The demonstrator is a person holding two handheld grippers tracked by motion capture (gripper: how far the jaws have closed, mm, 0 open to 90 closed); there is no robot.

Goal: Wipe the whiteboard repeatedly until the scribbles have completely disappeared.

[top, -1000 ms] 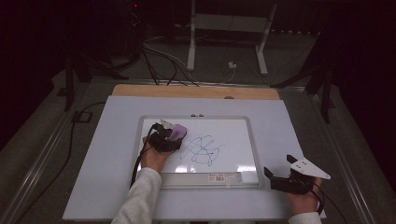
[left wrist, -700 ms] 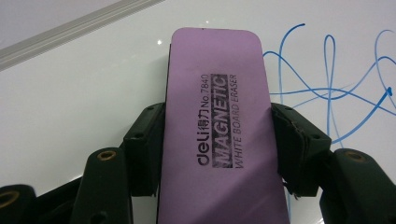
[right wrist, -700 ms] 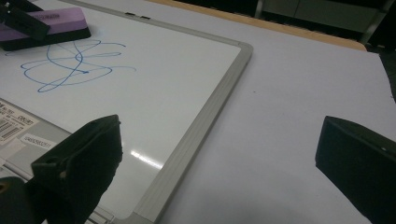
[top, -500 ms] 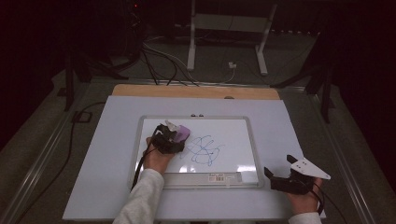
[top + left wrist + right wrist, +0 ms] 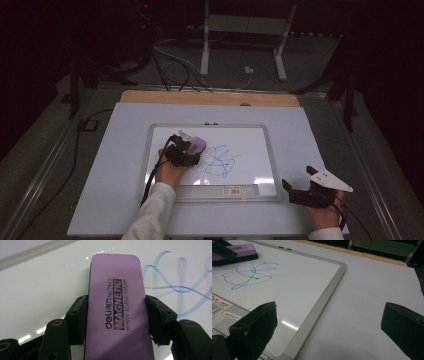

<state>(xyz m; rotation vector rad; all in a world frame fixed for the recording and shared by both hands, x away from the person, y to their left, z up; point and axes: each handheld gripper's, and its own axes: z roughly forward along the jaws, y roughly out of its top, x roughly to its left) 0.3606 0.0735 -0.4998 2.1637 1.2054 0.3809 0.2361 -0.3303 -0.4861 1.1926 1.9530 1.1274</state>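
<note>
nearest the person, right gripper (image 5: 295,192) with jaws wide apart over pale blue table cover (image 5: 110,190), left gripper (image 5: 186,151) clamped on purple eraser (image 5: 198,145) lying on whiteboard (image 5: 250,145) beside blue scribble (image 5: 220,161), wooden table edge (image 5: 150,97) beyond, cables (image 5: 170,60) on dark floor, white stand legs (image 5: 205,45) at back

Pale table top (image 5: 115,170) — framed whiteboard (image 5: 260,134) flat at its middle
</note>
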